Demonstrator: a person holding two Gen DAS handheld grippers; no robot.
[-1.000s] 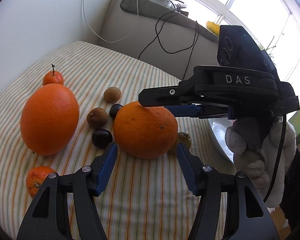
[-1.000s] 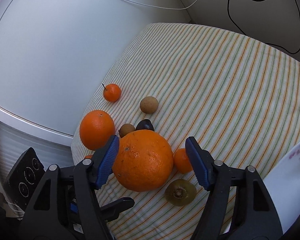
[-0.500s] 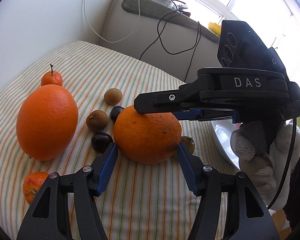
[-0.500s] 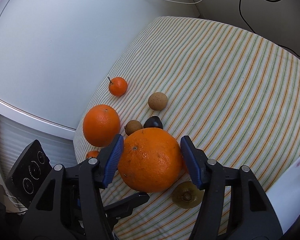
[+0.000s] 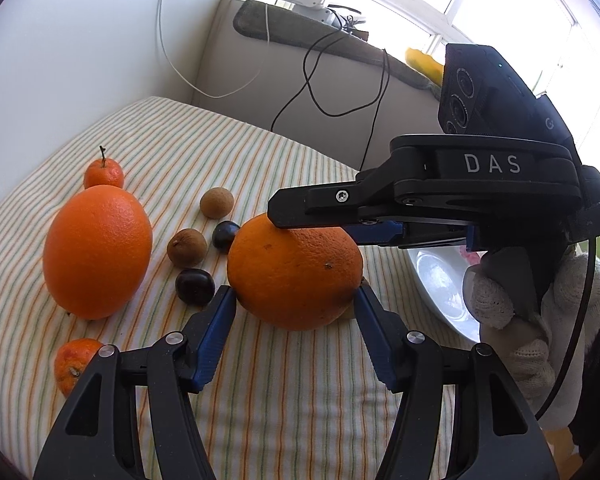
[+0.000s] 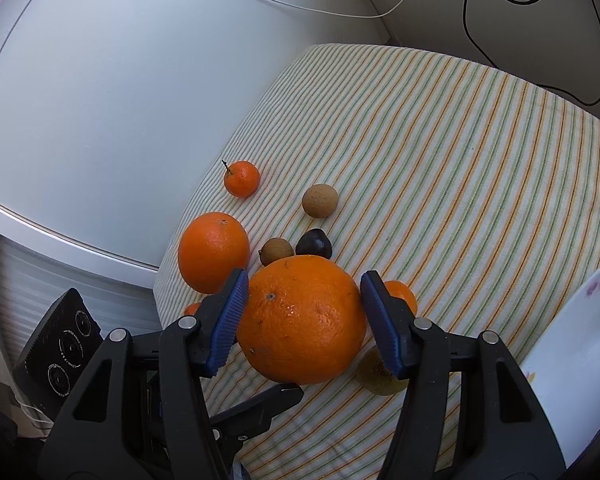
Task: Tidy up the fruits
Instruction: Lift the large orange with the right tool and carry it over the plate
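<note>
A big orange point(image 5: 296, 272) point(image 6: 302, 320) rests on the striped cloth. My right gripper point(image 6: 302, 316) comes down over it from above, its blue pads against both sides of the fruit. My left gripper point(image 5: 292, 312) is open in front of it, a pad beside each lower flank. A second big orange point(image 5: 96, 252) point(image 6: 213, 252) lies to the left. Small mandarins point(image 5: 104, 174) point(image 5: 74, 362), brown fruits point(image 5: 217, 202) point(image 5: 187, 242) and dark plums point(image 5: 195, 286) point(image 5: 225, 234) lie around. A kiwi point(image 6: 376, 376) sits partly hidden behind the right finger.
A white plate point(image 5: 440, 292) point(image 6: 576, 380) stands at the right of the cloth. A white wall is at the left, and a ledge with cables point(image 5: 340, 80) is behind. The cloth's edge point(image 6: 204, 200) drops off near the mandarin.
My right gripper has closed in from wide open until its pads touch the big orange. My left gripper has edged slightly nearer. The fruits have stayed in place.
</note>
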